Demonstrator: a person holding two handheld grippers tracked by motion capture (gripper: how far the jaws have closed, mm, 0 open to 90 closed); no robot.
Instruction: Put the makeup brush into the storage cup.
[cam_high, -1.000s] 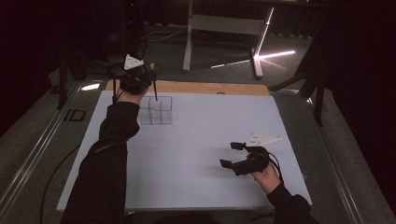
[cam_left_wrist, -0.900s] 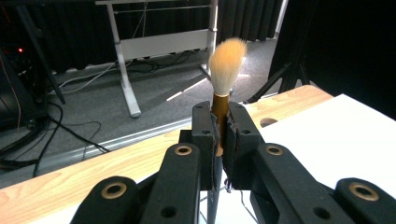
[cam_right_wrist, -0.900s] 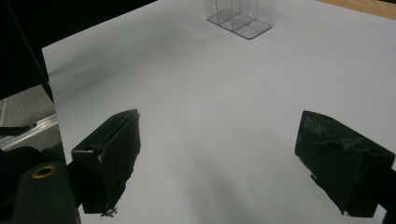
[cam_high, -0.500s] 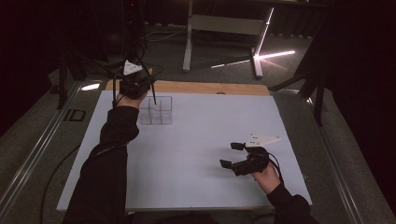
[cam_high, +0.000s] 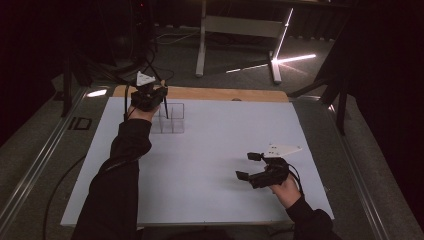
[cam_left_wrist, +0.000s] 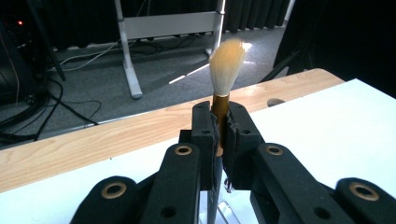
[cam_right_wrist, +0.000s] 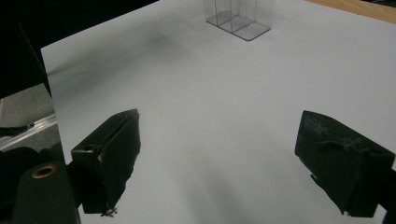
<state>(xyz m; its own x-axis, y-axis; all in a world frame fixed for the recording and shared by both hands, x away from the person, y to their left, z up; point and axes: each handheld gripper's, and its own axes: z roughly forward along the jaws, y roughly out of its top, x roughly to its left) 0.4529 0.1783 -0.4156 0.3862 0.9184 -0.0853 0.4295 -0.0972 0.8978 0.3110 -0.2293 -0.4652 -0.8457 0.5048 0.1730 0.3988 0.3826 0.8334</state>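
My left gripper (cam_left_wrist: 219, 135) clamps a makeup brush (cam_left_wrist: 227, 60) by its ferrule above the clear organizer (cam_high: 171, 118) near the table's (cam_high: 220, 150) far-left corner. The brush looks light with soft bristles, so the stiff handle seems the place to hold. My right gripper (cam_right_wrist: 224, 163) hangs open, empty.

One marking can be read: the dark letters "ID" (cam_high: 80, 123) in the high view, on the grey border strip left of the white surface (cam_high: 225, 150). No other text, brand or number is legible.
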